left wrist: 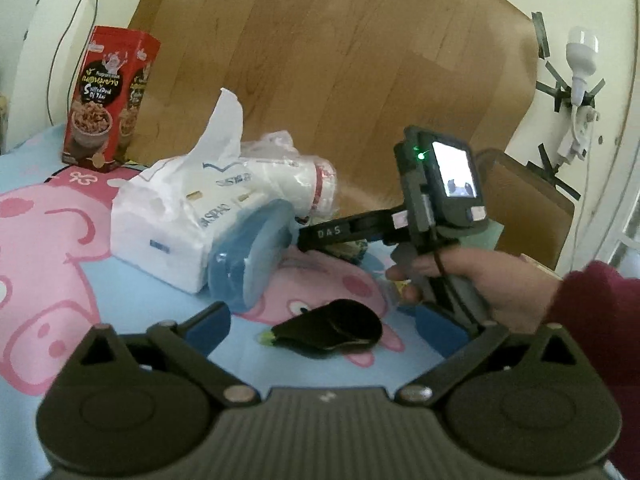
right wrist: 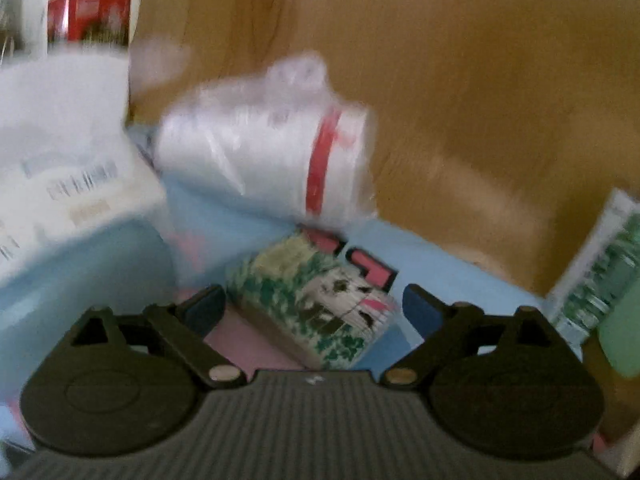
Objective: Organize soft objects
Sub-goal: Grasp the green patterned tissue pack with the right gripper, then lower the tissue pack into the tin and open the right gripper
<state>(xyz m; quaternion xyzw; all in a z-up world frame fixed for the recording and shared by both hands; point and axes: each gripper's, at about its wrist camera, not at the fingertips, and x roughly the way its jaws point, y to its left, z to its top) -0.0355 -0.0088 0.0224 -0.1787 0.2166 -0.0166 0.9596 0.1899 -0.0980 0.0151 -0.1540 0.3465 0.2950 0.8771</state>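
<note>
tissues [left wrist: 160,216] beside blue lid [left wrist: 256,256]

The left gripper [left wrist: 322,330] hangs low over a blue bedsheet [left wrist: 132,312] printed with pink cartoon pigs, its blue-padded fingers [left wrist: 208,326] spread wide on either side of a dark eggplant-shaped toy [left wrist: 332,328] lying on the sheet. Beyond it, a white tissue pack [left wrist: 172,216] sits with a blue roll [left wrist: 250,258] leaning against it and a plastic-wrapped white bundle [left wrist: 296,184] behind. A red snack box [left wrist: 110,98] stands upright at far left. The right hand [left wrist: 472,280] holds the other gripper [left wrist: 320,236], pointing toward the bundle
</note>
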